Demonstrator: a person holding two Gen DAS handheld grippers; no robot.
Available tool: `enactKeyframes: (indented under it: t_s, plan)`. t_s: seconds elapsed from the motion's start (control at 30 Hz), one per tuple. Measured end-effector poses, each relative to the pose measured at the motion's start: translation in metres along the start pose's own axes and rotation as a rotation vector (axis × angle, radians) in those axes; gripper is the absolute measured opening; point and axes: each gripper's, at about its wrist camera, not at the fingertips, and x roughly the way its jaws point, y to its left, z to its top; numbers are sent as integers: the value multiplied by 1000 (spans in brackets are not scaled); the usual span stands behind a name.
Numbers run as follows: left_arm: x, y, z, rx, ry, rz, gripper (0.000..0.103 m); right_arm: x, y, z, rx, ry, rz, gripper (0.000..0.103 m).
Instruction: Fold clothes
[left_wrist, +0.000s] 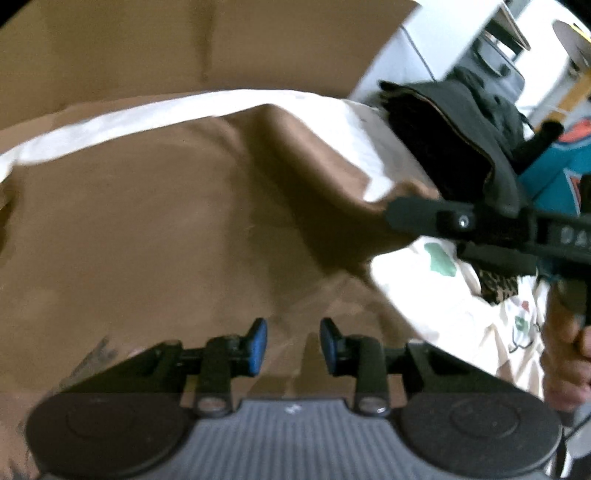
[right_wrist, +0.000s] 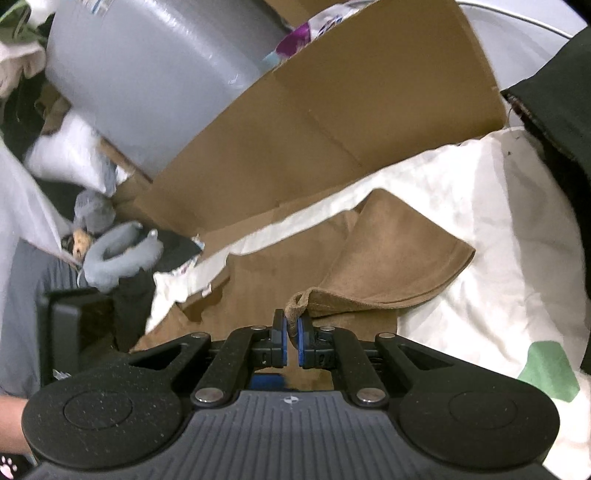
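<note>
A brown garment (left_wrist: 147, 229) lies spread over a white sheet (left_wrist: 147, 118). My left gripper (left_wrist: 293, 345) hovers just above the brown cloth, open, with nothing between its blue pads (left_wrist: 258, 343). In the right wrist view the same brown garment (right_wrist: 388, 258) has one part folded back, and my right gripper (right_wrist: 292, 341) is shut on a hem corner of it. The right gripper (left_wrist: 399, 218) shows as a black bar at the right of the left wrist view, lifting that brown edge.
A cardboard sheet (right_wrist: 332, 129) leans behind the white sheet (right_wrist: 498, 240). A stack of dark folded clothes (left_wrist: 454, 147) lies at the right. A grey tub (right_wrist: 147, 74), a grey plush toy (right_wrist: 118, 254) and loose clothing crowd the left. A hand (left_wrist: 565, 350) holds the right gripper.
</note>
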Motion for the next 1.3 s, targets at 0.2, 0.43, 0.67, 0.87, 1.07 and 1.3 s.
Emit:
enactKeyframes:
  t_s: [0.2, 0.43, 0.67, 0.87, 1.07, 1.3]
  plan:
    - [-21, 16, -6, -61, -56, 74, 33, 10, 10, -14, -57, 45, -8, 6]
    - [-20, 16, -3, -127, -120, 45, 36, 26, 27, -34, -177, 147, -40, 21]
    - [-11, 15, -4, -153, -121, 24, 37, 3, 20, -31, -194, 100, -62, 30]
    - [-6, 3, -1, -144, -138, -26, 58, 1, -11, -18, -159, 52, -235, 27]
    - [12, -21, 0, -78, -113, -45, 59, 14, -20, -18, -197, 73, -273, 16]
    - [37, -36, -2, 10, -53, 17, 9, 30, -14, -27, -278, 109, -295, 8]
